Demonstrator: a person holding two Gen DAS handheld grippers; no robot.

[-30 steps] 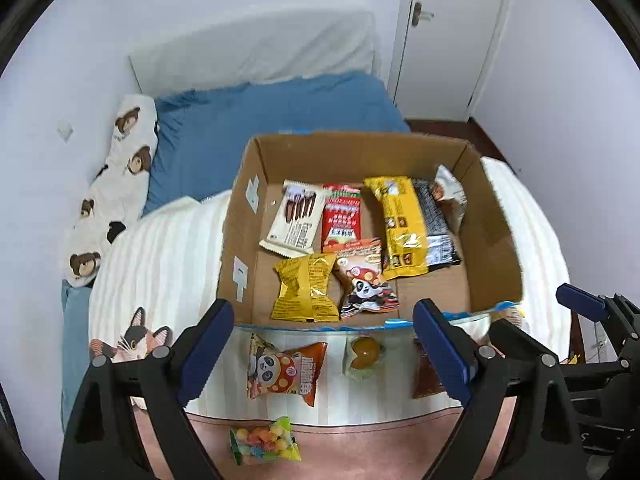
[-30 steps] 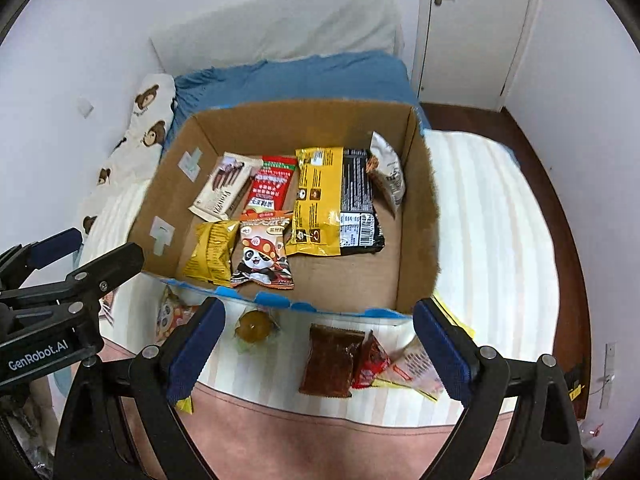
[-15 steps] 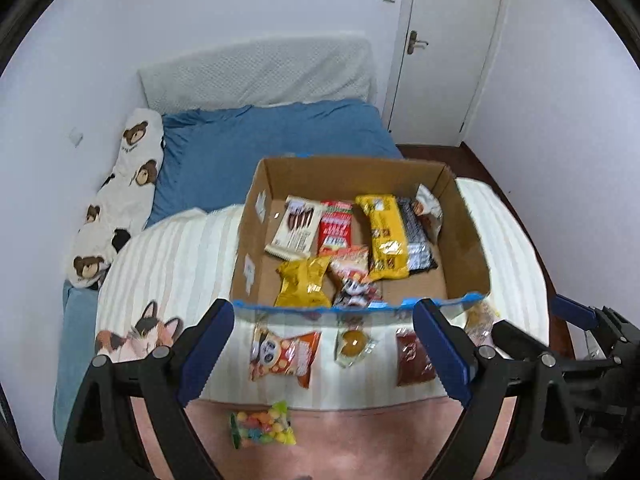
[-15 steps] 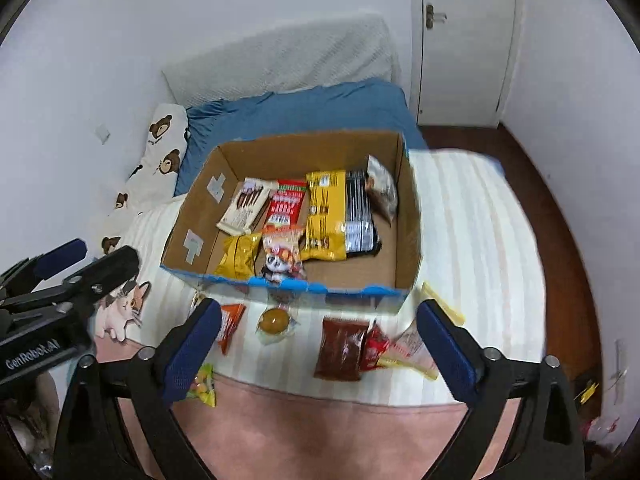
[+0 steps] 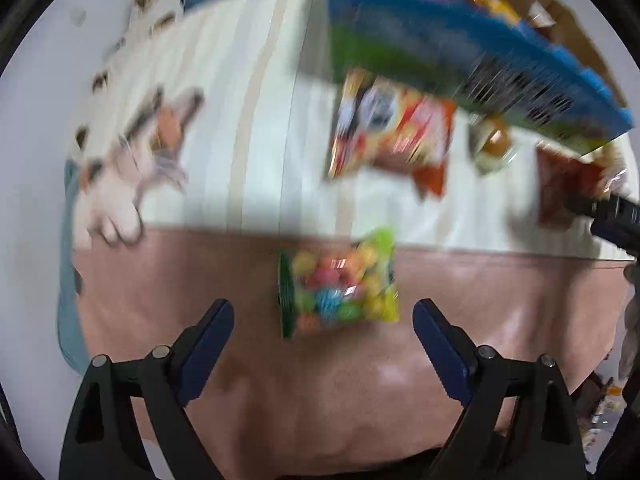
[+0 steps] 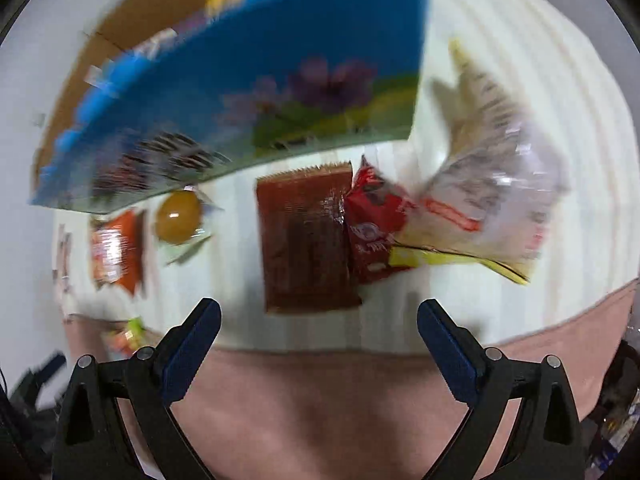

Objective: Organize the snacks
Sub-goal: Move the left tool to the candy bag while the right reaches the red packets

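Observation:
Both views are motion-blurred. My left gripper (image 5: 323, 314) is open and empty, low over a bag of colourful candy balls (image 5: 340, 286) on the pink blanket. Beyond it lie an orange panda snack pack (image 5: 390, 132) and a round golden snack (image 5: 494, 144) in front of the cardboard box with a blue printed front (image 5: 460, 52). My right gripper (image 6: 319, 314) is open and empty, just before a brown flat packet (image 6: 306, 236). Beside that lie a red wrapper (image 6: 374, 220) and a clear crinkled bag (image 6: 492, 196). The box (image 6: 248, 92) holds several snacks, mostly hidden.
The snacks lie on a cream striped cover (image 5: 248, 100) with a cat-print cushion (image 5: 136, 152) at the left. The pink blanket (image 6: 320, 392) fills the near foreground. The golden snack (image 6: 178, 216) and orange pack (image 6: 116, 250) also show in the right wrist view.
Both grippers have dropped fast from high above the bed to just over the loose snacks in front of the box. Both stay open.

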